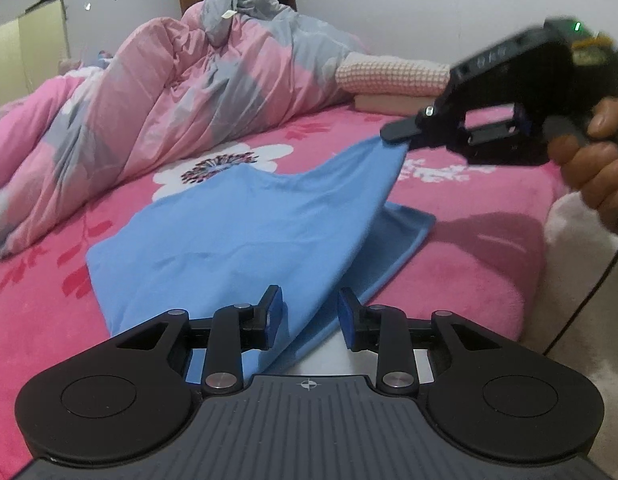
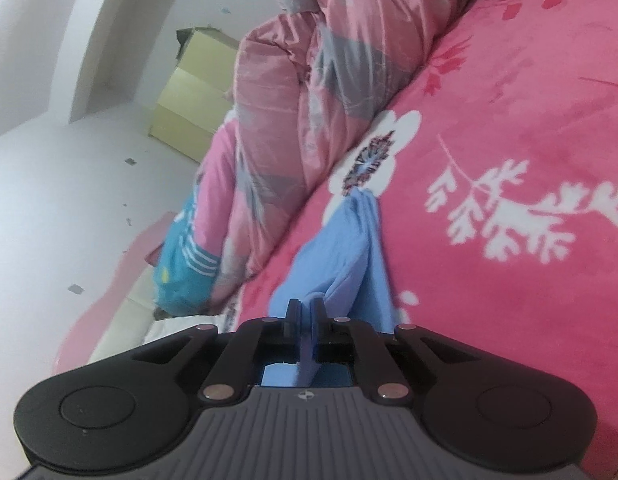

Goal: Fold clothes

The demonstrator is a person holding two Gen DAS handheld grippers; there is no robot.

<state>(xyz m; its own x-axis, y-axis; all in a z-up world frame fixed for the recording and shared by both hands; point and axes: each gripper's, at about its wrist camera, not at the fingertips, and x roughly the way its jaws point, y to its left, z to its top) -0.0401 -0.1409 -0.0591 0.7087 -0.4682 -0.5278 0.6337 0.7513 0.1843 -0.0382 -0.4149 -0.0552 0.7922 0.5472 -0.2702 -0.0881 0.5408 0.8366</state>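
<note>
The bed [image 1: 449,248], under its pink flowered cover, carries everything here: a rumpled pink-and-grey quilt [image 1: 157,92] heaped along the far side, and the blue garment [image 1: 237,232] spread flat near the front edge, its lower end spilling over that edge.

The step in hand looks like the first fold, one corner being carried over the body of the cloth. To do it well, the raised corner wants to travel low and straight, so the fabric lays down smooth rather than bunching. The near hem should be pinned or lifted in step with it, or the fold will come out skewed.

The right tool [image 1: 395,133] is up off the bed, pointing only slightly downward, the person's hand [image 1: 589,160] wrapped around its grip. Its fingers are pinched tight on a top corner of the garment, and the cloth rises taut from the bed to that pinch.

The left tool [image 1: 311,312] hovers at the near edge, angled down over the hanging hem. Its jaws stand narrowly apart with the cloth running between them, and neither blue pad [image 1: 275,314] appears to press on it.
</note>
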